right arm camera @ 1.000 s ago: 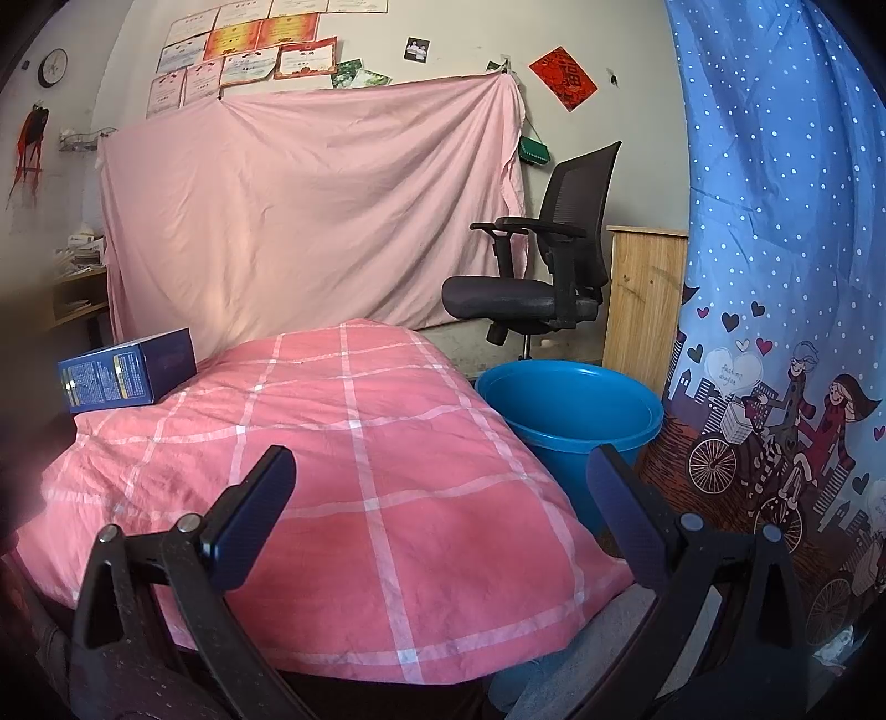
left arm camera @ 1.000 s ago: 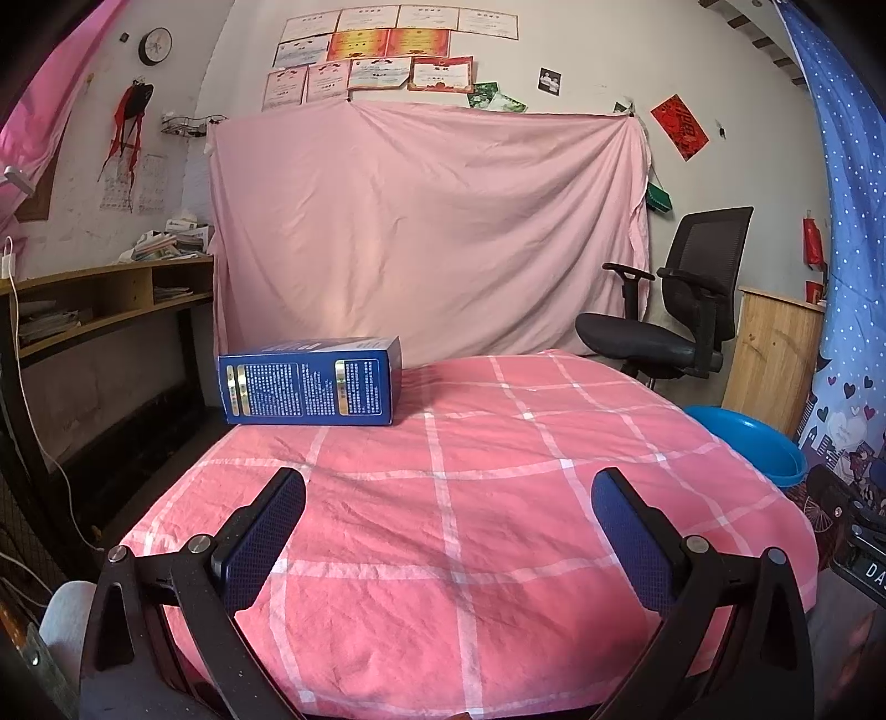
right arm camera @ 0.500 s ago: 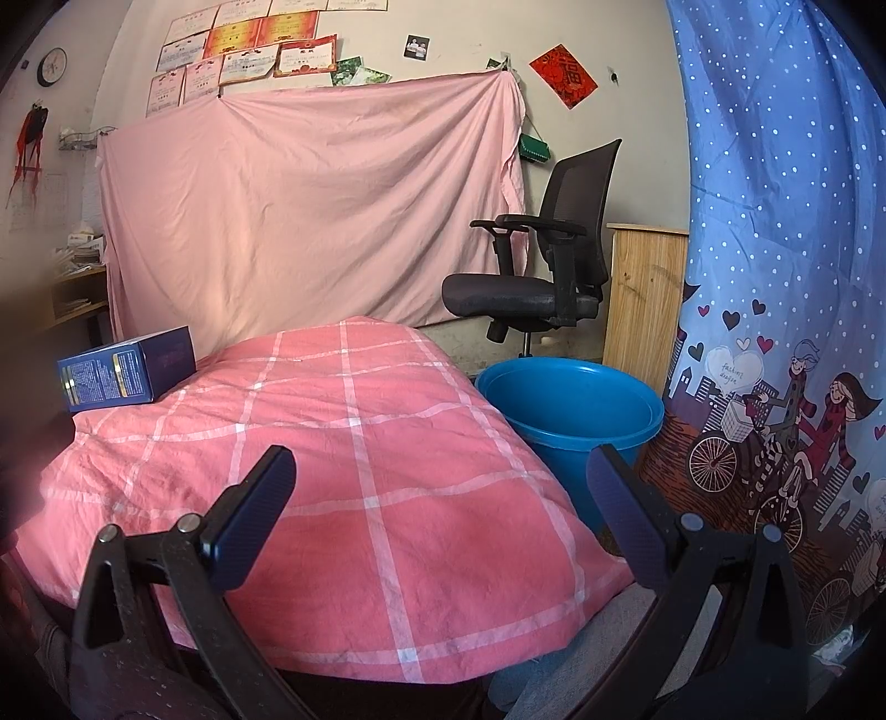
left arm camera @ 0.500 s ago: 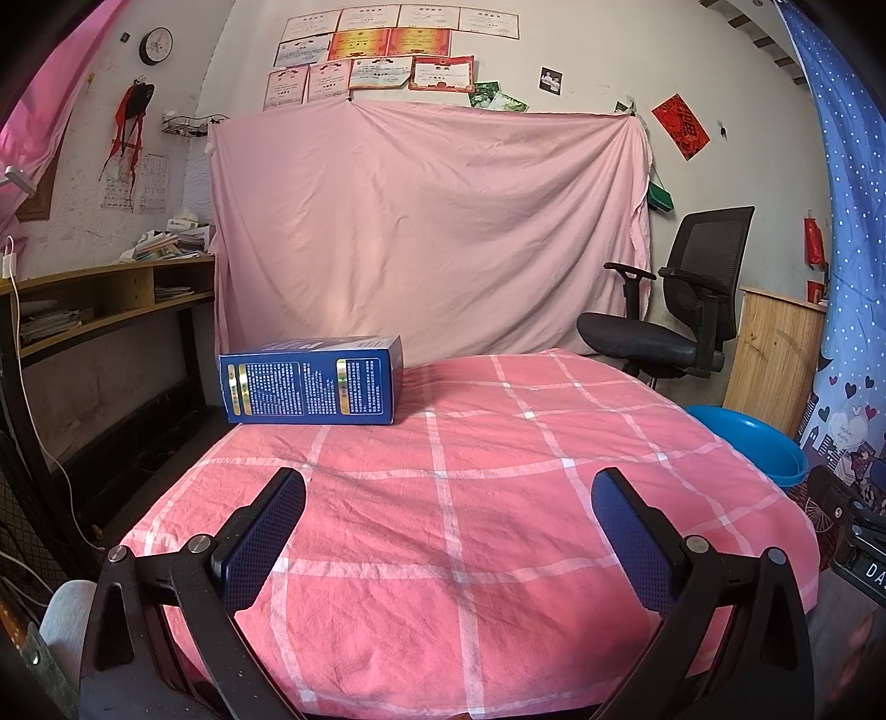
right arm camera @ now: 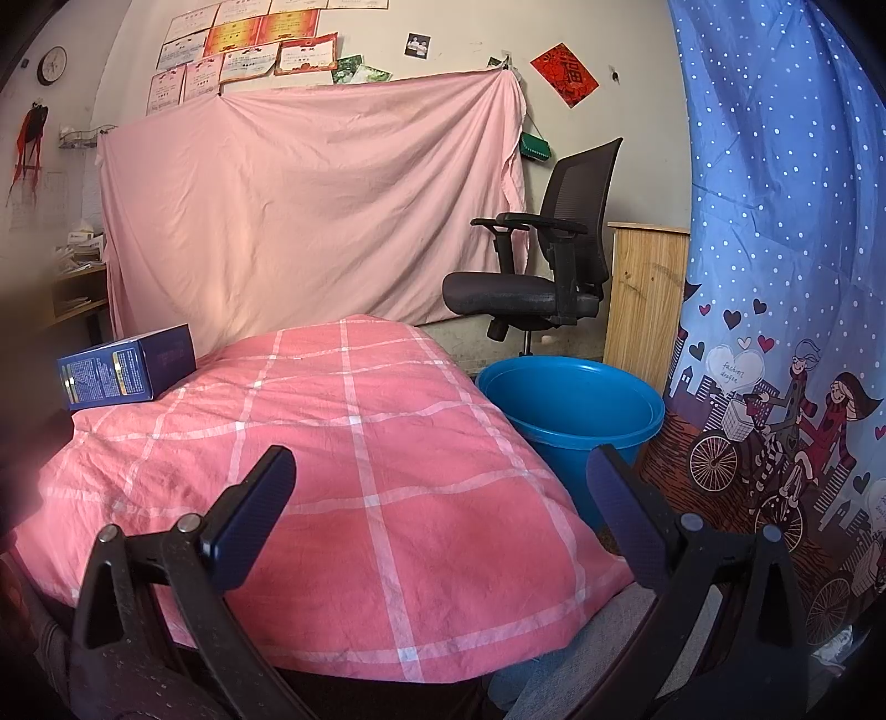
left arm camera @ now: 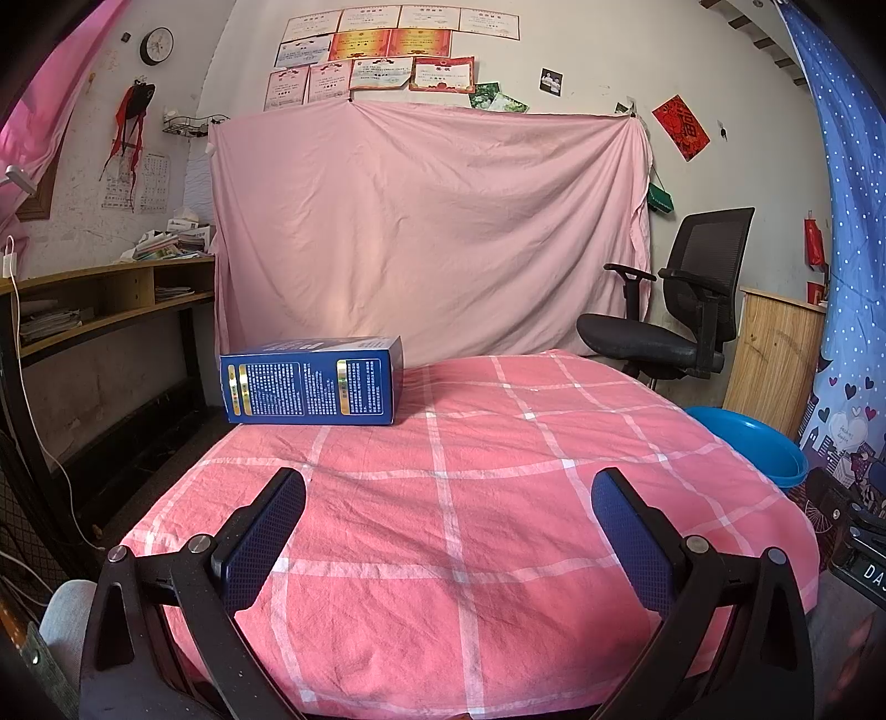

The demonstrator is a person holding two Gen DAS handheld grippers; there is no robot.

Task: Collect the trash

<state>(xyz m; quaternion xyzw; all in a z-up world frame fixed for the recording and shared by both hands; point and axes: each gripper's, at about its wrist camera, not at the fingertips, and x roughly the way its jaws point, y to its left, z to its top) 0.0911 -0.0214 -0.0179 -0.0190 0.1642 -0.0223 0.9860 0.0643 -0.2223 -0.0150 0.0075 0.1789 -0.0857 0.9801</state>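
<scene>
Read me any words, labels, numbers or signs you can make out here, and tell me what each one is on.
"fashion dragon", roughly, in small script: white heart on the blue curtain.
"DA", cut off by the frame edge: black label at lower right.
One gold Chinese character, likely "福": red paper on the wall.
Blue box: dense print, too small to read.
Certificates on the wall: too small.
Clock: numerals too small.

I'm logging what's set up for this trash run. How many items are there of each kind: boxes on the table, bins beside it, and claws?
Blue box on the pink checked tablecloth: 1
Blue bin beside the table: 1
Claws, both open: left claw, right claw: 2
Total: 4
</scene>
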